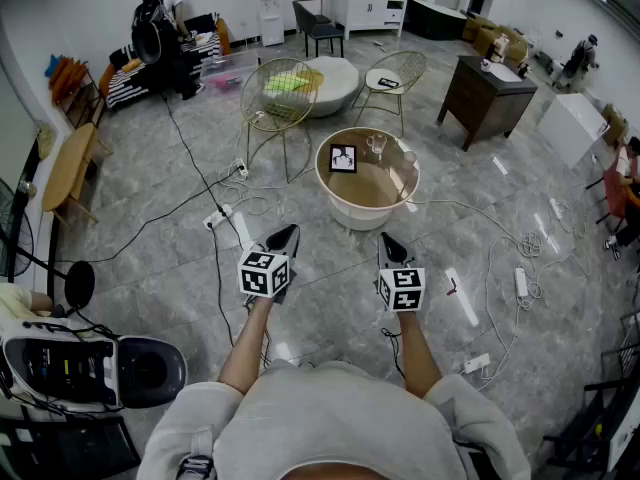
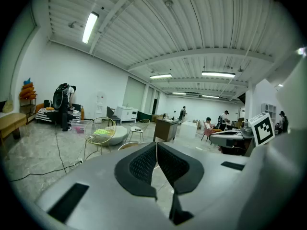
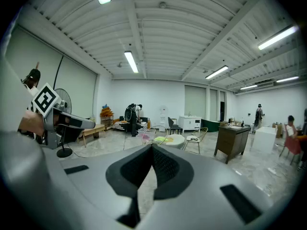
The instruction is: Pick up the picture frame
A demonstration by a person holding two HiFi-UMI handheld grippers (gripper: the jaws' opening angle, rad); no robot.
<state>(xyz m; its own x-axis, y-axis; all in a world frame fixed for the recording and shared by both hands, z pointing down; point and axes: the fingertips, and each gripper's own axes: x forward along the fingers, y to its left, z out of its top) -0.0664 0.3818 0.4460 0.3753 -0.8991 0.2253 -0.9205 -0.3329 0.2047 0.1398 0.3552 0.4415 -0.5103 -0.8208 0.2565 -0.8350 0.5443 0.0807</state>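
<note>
A small black picture frame (image 1: 343, 158) stands on the far left part of a round glass-topped table (image 1: 345, 211), ahead of both grippers. My left gripper (image 1: 287, 232) is held above the floor, short of the table's near left side, with its jaws shut and nothing between them. My right gripper (image 1: 388, 241) hovers level with it, near the table's front edge, also shut and empty. In the left gripper view the left gripper (image 2: 156, 147) shows its dark pads pressed together. The right gripper (image 3: 151, 150) looks the same in the right gripper view. The frame is hidden in both gripper views.
A glass (image 1: 377, 145) and a small cup (image 1: 407, 157) share the table top. Two wire chairs (image 1: 279, 96) (image 1: 391, 74) stand behind it, a dark wooden desk (image 1: 484, 96) to the right. Cables and power strips (image 1: 218, 216) lie on the floor. A fan (image 1: 78, 284) is at left.
</note>
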